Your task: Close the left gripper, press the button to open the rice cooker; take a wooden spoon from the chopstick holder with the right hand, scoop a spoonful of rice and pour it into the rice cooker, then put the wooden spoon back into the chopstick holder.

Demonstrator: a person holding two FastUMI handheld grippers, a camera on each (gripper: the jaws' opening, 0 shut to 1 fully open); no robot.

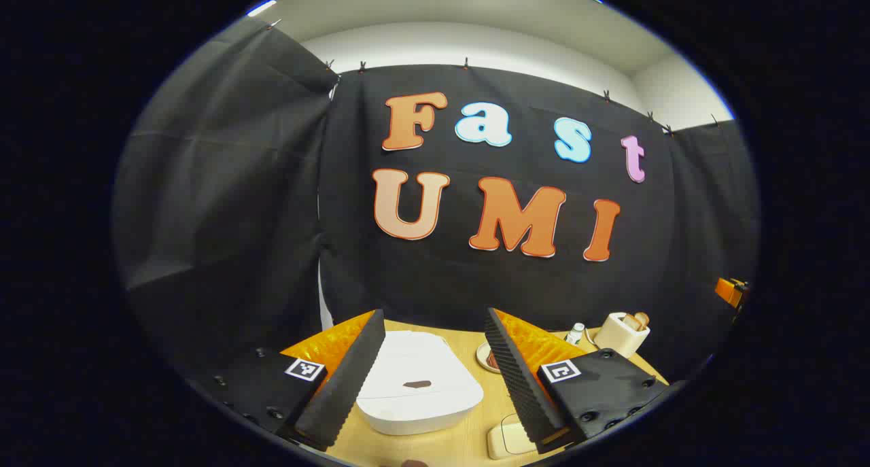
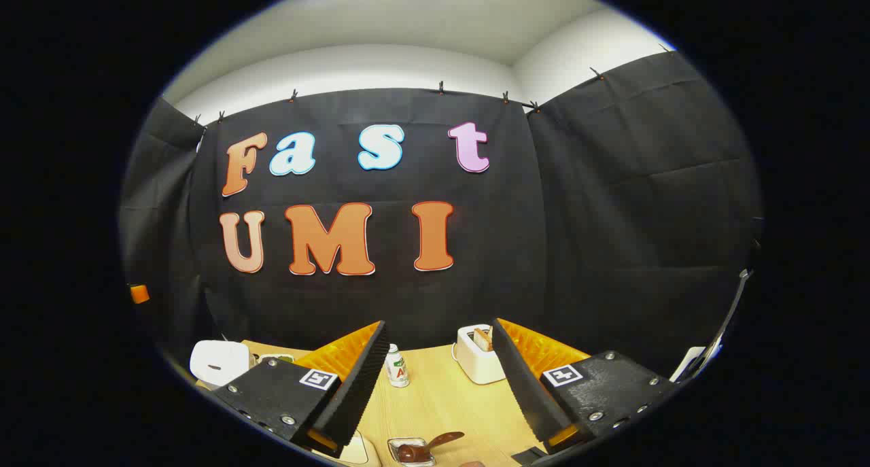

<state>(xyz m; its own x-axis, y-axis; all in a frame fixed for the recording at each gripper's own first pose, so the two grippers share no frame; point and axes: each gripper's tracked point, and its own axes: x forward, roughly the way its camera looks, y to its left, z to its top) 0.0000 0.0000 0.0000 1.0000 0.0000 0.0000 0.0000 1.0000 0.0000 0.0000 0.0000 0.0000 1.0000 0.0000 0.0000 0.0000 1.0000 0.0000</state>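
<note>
Wide wooden counter holding everything, so each thing sits within easy reach. On the counter, big white rice cooker, lid down, dark button on the front facing the left hand-held gripper. Hovering just above and in front of the cooker, fingers spread wide with nothing between them, lined up on either side of the lid. Not ready for pressing yet; probably needs to close first, so the tips make one firm point for the button. Same cooker seen far off to the left in the right gripper view. Right hand-held gripper up above the counter too, wide open and empty, likely waiting for its turn. Straight ahead of it, at the back, a white chopstick holder with a wooden piece sticking out the top, standing up so a handle can be pinched from above. Same holder at the far right in the left gripper view. Beside it, a small white bottle, standing upright. Close below, a little dish with a brown spoon resting in it; rice hard to make out.
</note>
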